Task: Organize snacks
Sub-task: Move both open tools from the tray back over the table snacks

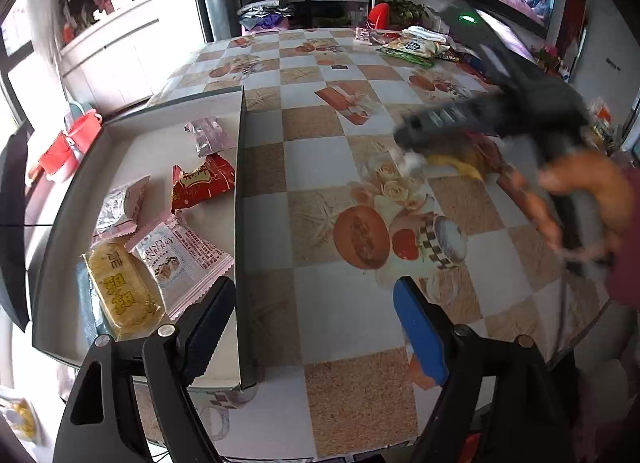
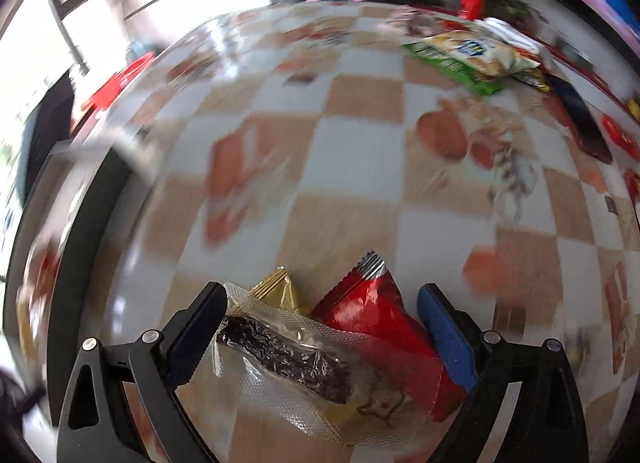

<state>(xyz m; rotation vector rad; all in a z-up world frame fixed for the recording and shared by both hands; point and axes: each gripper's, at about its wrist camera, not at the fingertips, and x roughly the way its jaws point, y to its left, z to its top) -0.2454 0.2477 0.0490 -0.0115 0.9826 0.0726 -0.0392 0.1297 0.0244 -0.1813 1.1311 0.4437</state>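
1. Left gripper (image 1: 316, 327) is hanging wide open with nothing between the jaws, straddling the right wall of the shallow box (image 1: 240, 191).
2. Five snack packets are sitting in that box, including a yellow cake pack (image 1: 124, 291) and a red pouch (image 1: 200, 183).
3. Right gripper (image 2: 320, 339) is clamping a bunch: a clear packet with a dark bar (image 2: 280, 355), a red packet (image 2: 376, 315) and a gold packet (image 2: 280, 291), above the checked tablecloth (image 2: 352, 151).
4. More snacks, like a green bag (image 2: 468, 59), are lying at the far side.

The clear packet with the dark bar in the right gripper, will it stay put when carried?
The clear packet looks crinkly and slick, so it may slide. Its dark bar probably keeps it fairly stiff. It seems light.
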